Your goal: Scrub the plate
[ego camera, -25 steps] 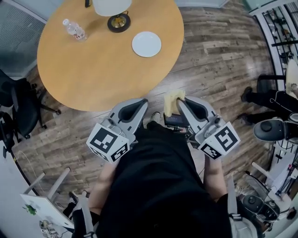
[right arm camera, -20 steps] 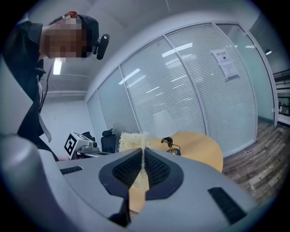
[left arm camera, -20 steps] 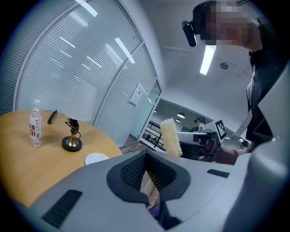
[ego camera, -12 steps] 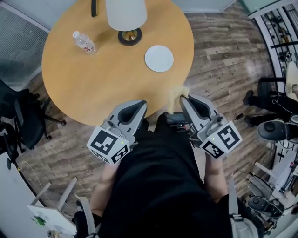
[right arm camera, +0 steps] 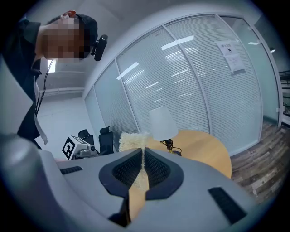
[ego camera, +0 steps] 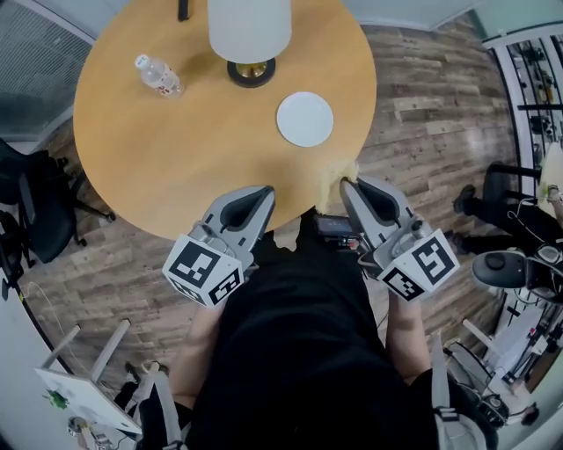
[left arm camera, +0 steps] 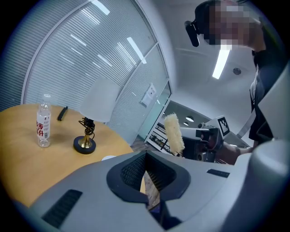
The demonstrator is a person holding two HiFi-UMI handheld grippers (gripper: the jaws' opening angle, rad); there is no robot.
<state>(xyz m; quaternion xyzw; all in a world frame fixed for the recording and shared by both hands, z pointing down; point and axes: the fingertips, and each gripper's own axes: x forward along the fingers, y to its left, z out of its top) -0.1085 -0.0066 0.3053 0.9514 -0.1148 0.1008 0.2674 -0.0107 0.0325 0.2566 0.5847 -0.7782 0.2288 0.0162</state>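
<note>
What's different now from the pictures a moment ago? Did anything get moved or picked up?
The person stepped closer to the table: both grippers were over the floor and now reach its edge, nearer the plate. Nothing was picked up or let go. The right gripper still squeezes the yellow sponge; the left gripper stays shut on nothing. Plate, lamp and bottle kept their spots on the table.

Top edge cuts the lamp shade (ego camera: 249,26) — sponge (ego camera: 332,177) partly hidden inside the right gripper (ego camera: 349,185).
</note>
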